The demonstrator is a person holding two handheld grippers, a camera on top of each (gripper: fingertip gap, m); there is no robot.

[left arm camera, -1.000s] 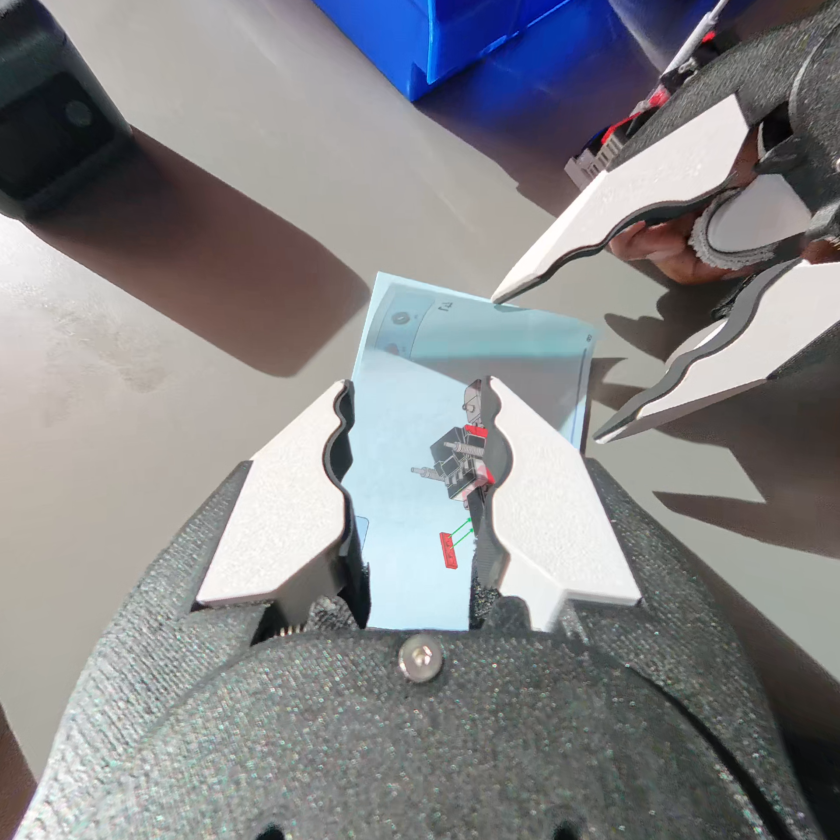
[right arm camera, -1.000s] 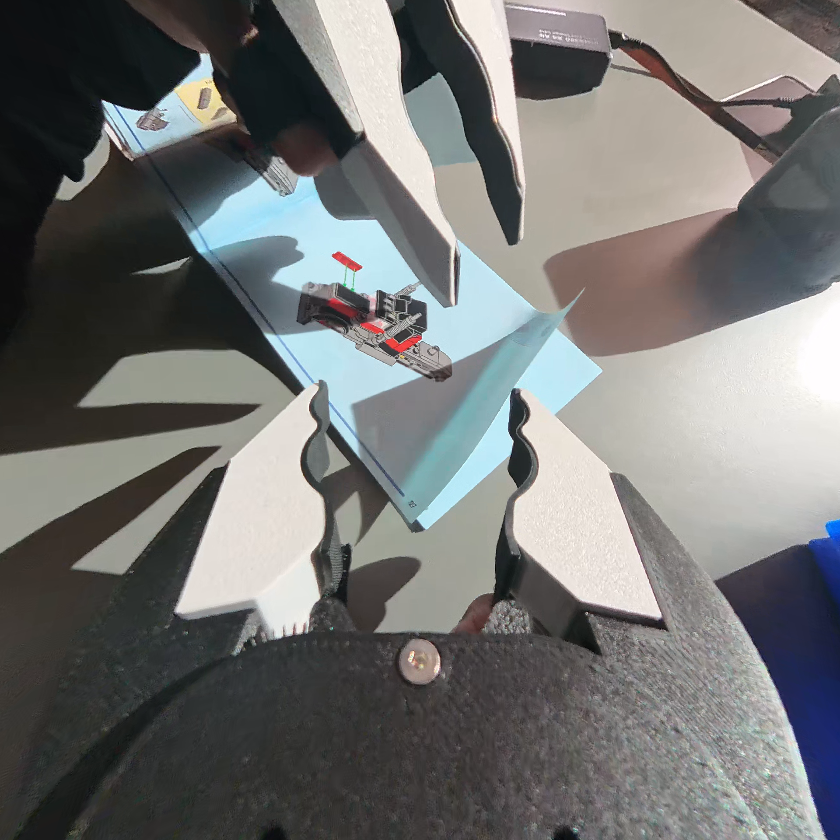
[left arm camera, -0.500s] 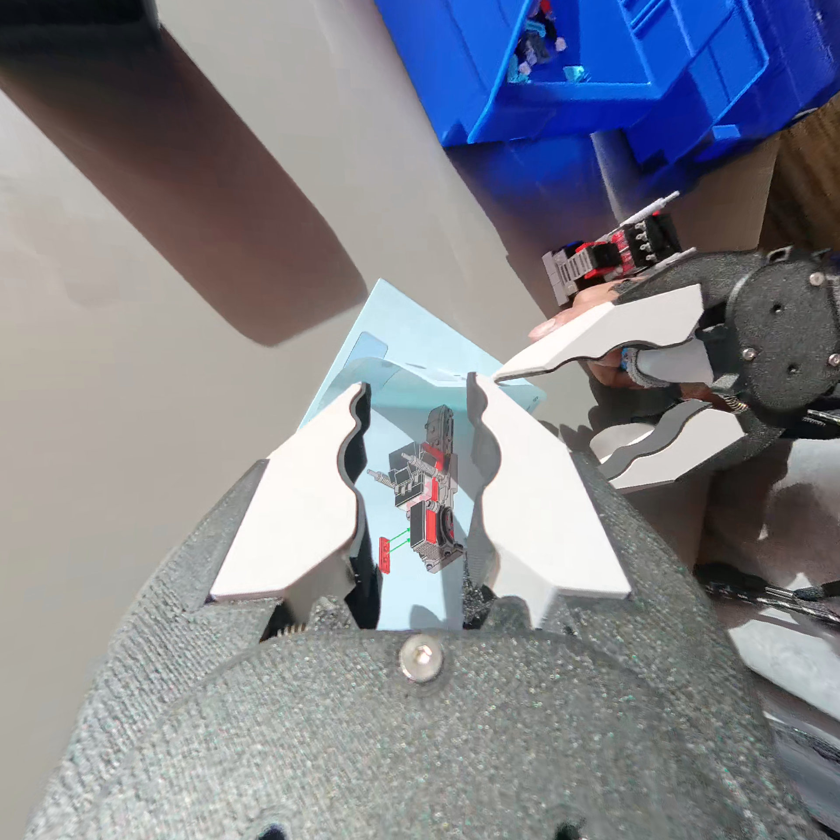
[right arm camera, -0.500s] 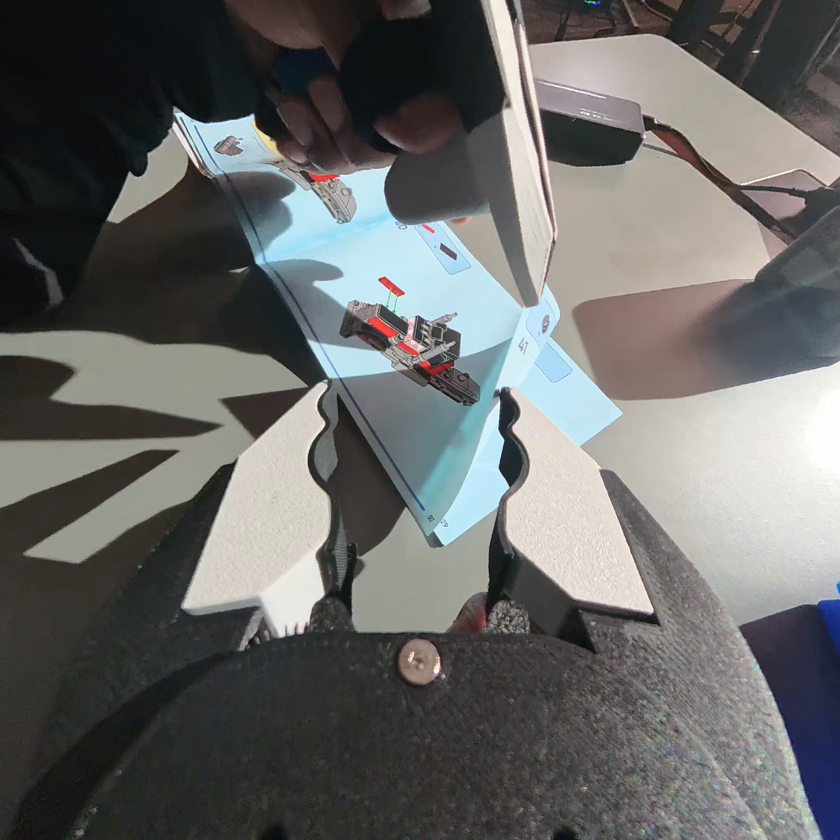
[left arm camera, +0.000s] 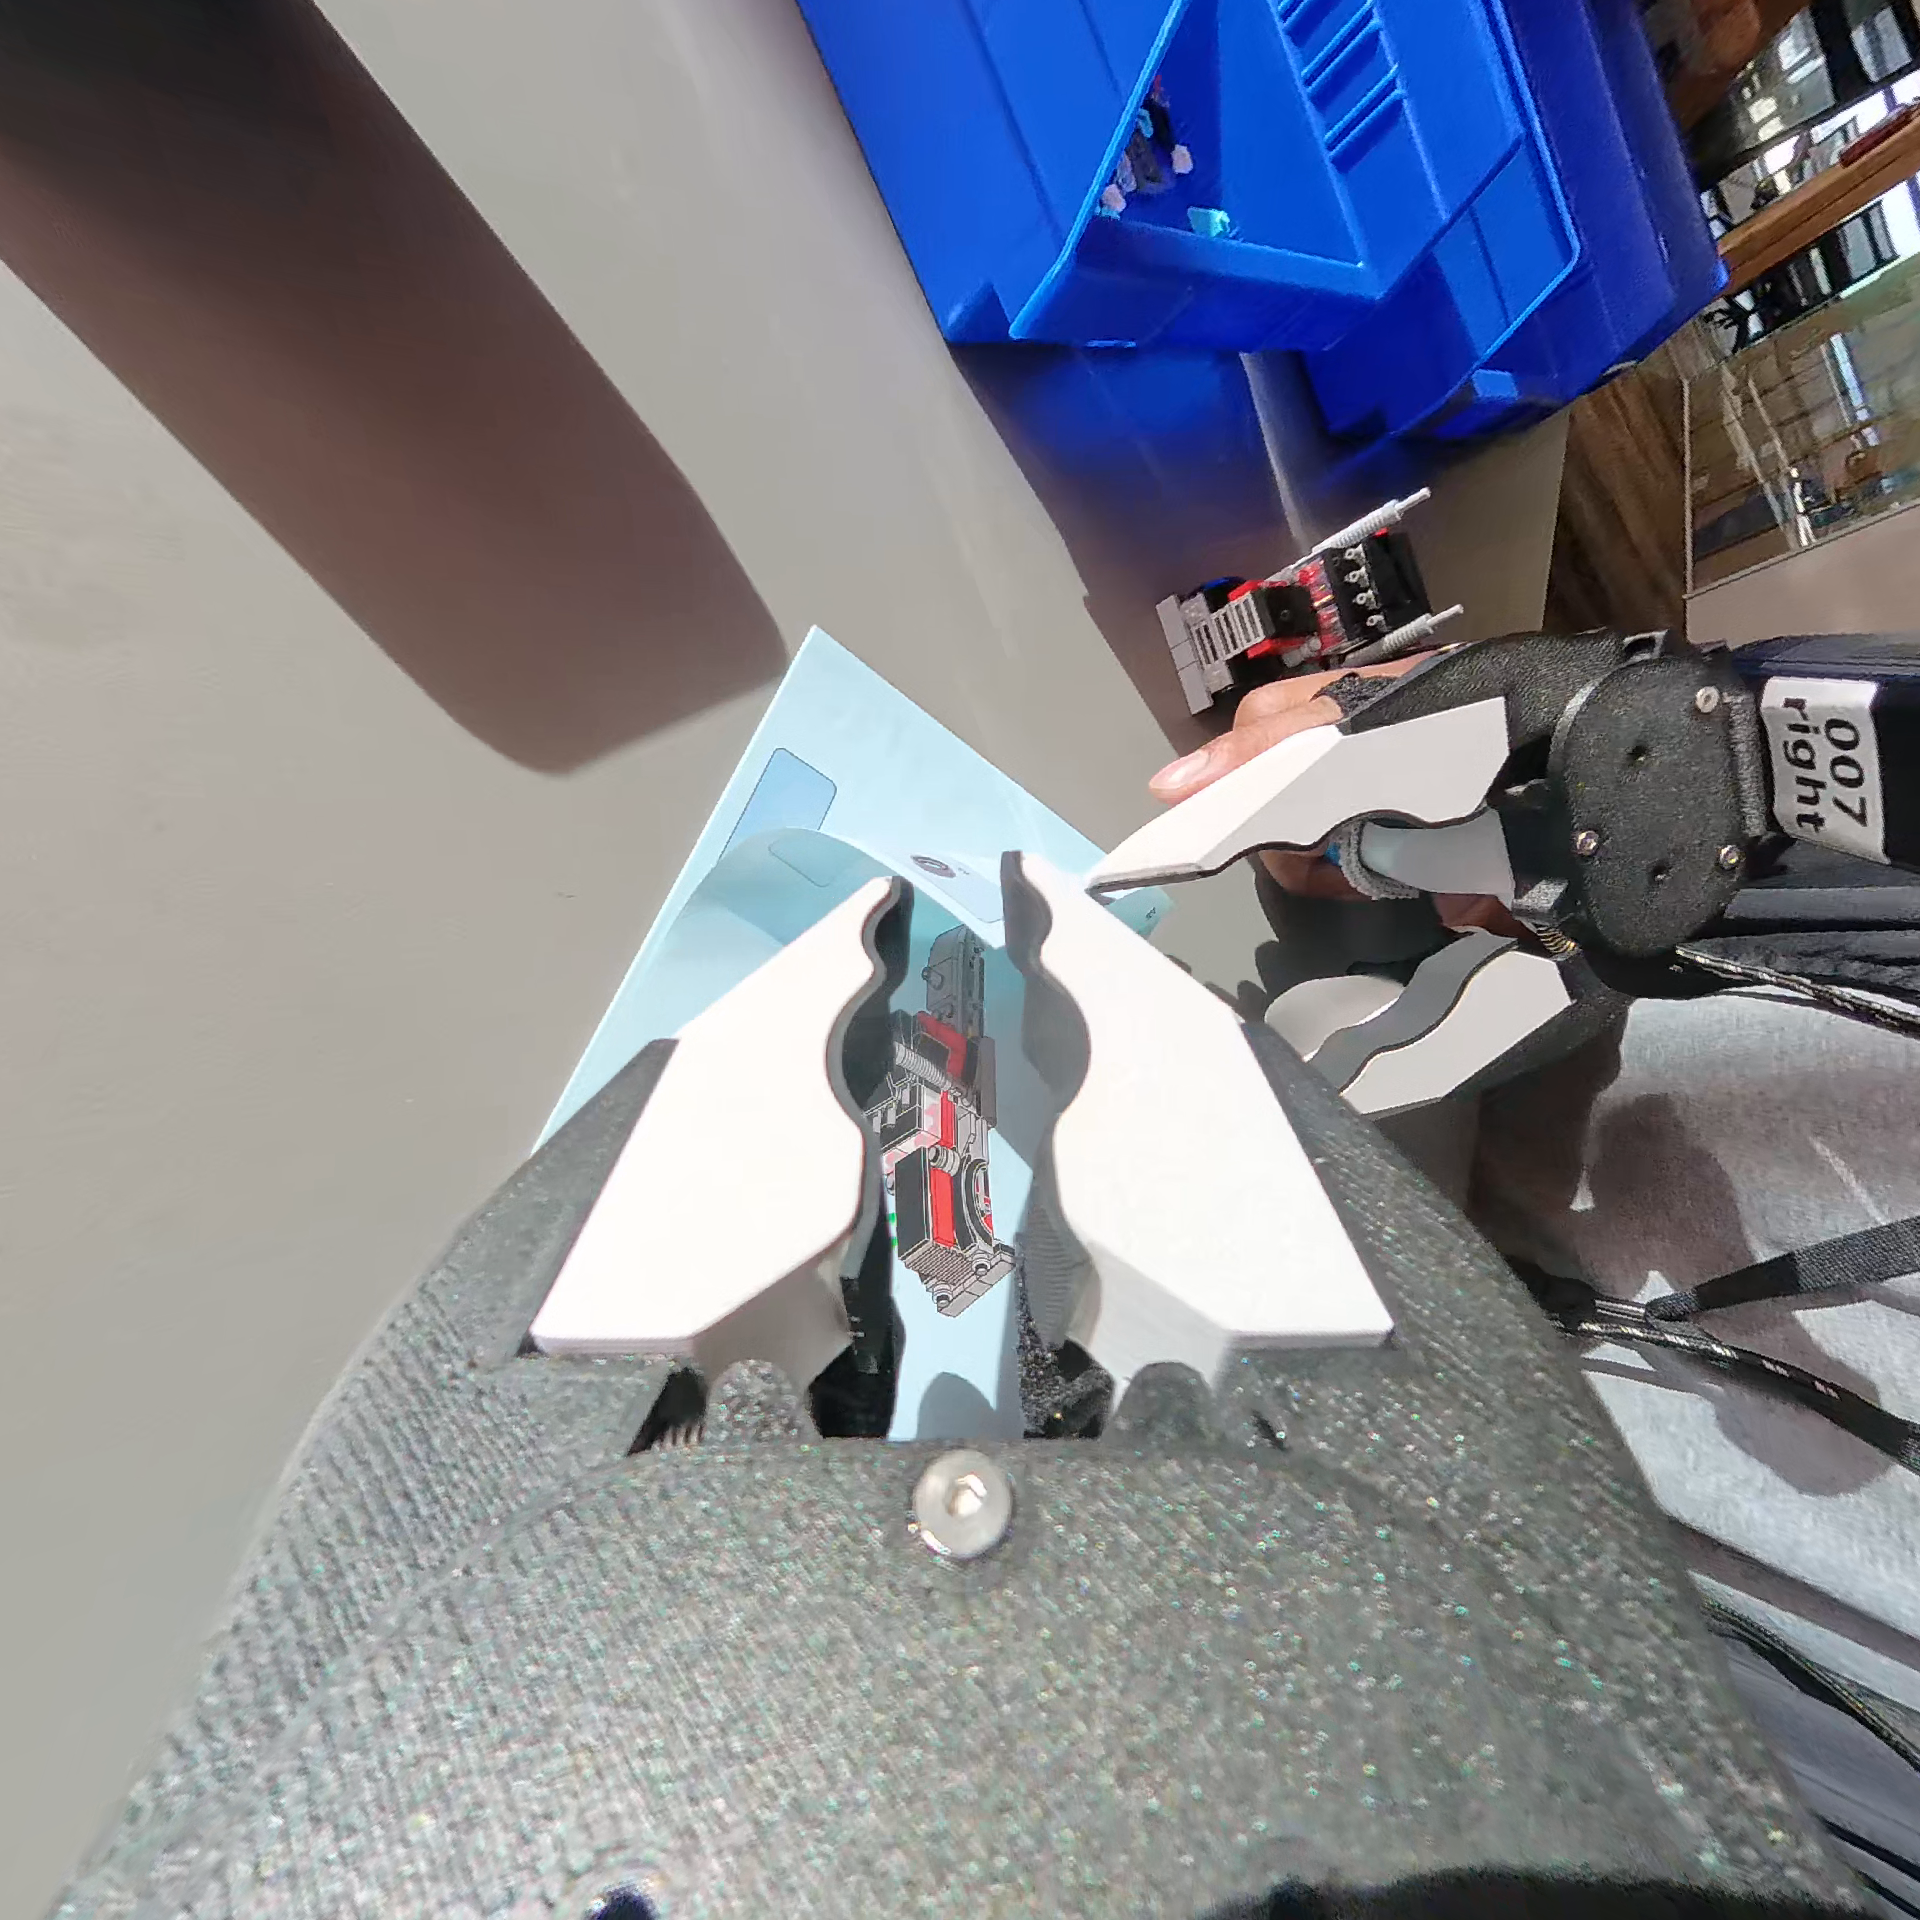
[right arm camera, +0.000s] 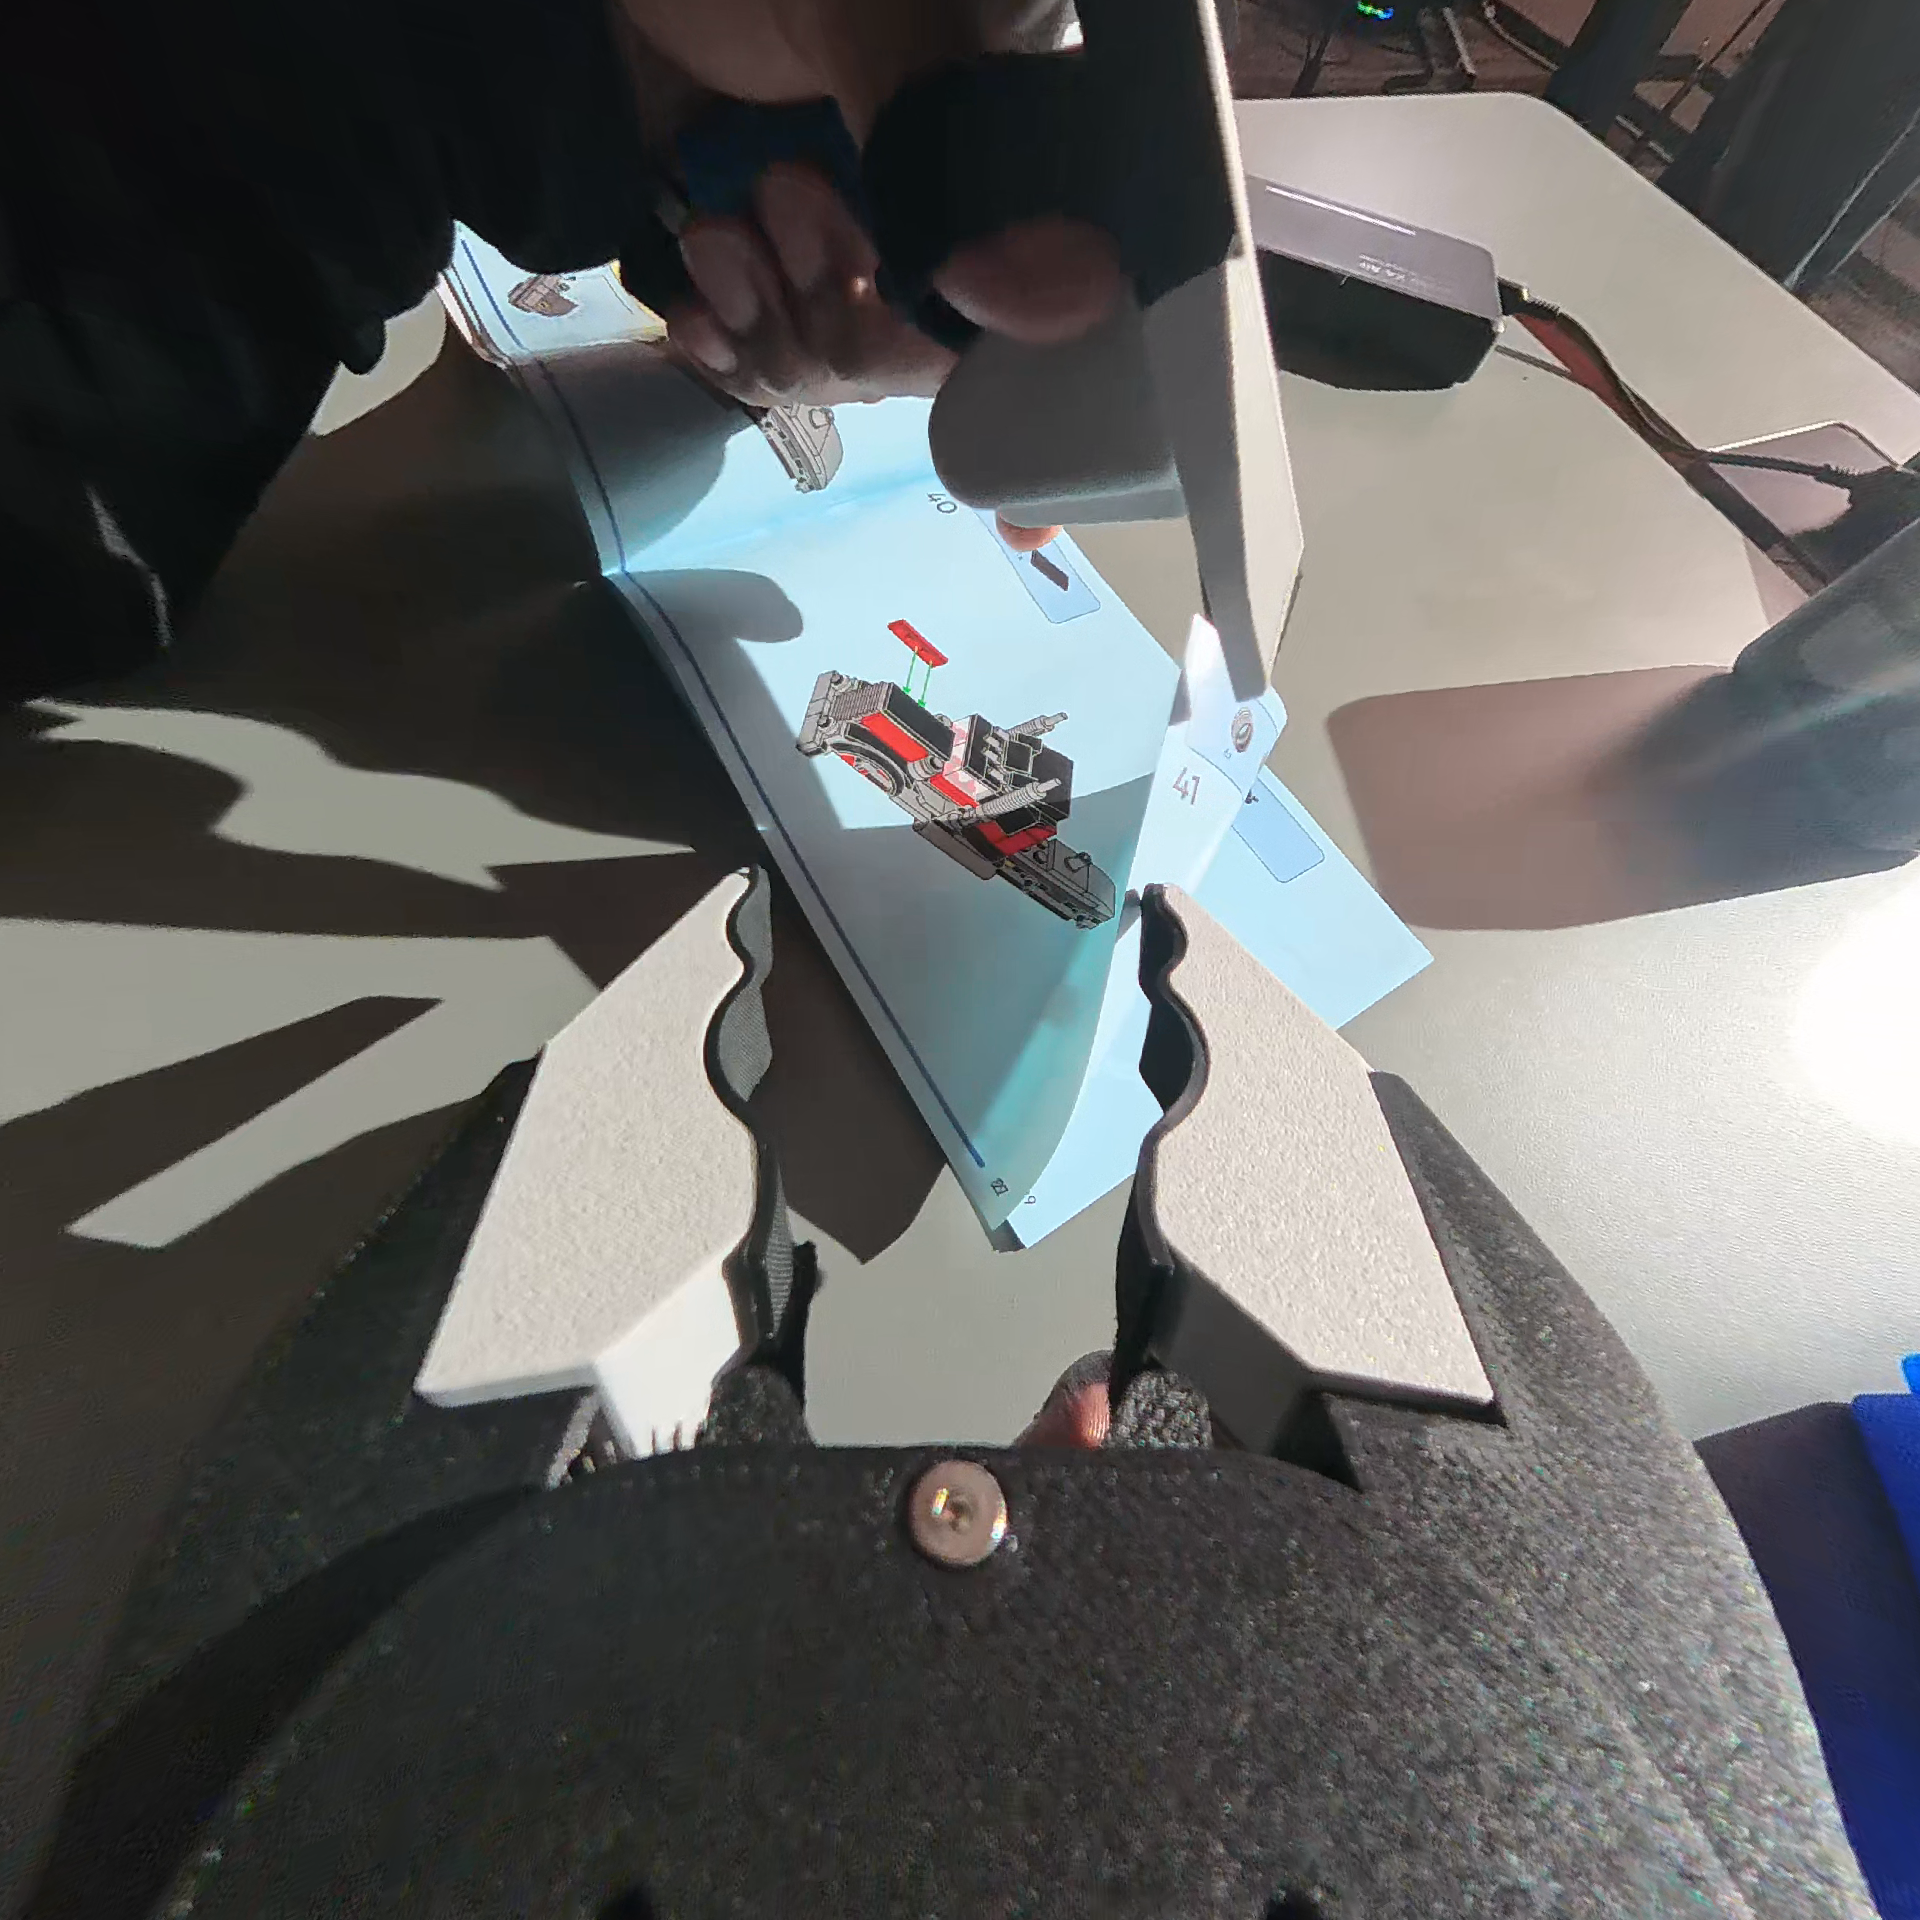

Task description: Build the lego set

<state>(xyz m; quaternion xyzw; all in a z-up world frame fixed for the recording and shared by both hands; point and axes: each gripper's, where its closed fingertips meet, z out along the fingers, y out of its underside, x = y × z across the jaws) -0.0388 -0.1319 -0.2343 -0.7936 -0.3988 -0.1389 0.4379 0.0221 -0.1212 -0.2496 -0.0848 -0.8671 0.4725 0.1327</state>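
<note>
Booklet [right arm camera: 935, 935] of pale blue instruction pages lies open on the grey counter [right arm camera: 1558, 1195], one page curling upward. Left tongs [left arm camera: 951, 883] hover over it with fingers slightly apart; in the right wrist view their tip meets the lifted page's corner, though whether they clamp it cannot be told. Right tongs [right arm camera: 945, 883] sit at the booklet's near edge, fingers spread wide, gripping nothing. Partly built model [left arm camera: 1299, 613], red, black and grey, stands on the counter beyond the right tongs, near blue bins [left arm camera: 1247, 208]. Black box [right arm camera: 1371, 281] with a cable rests farther back.
</note>
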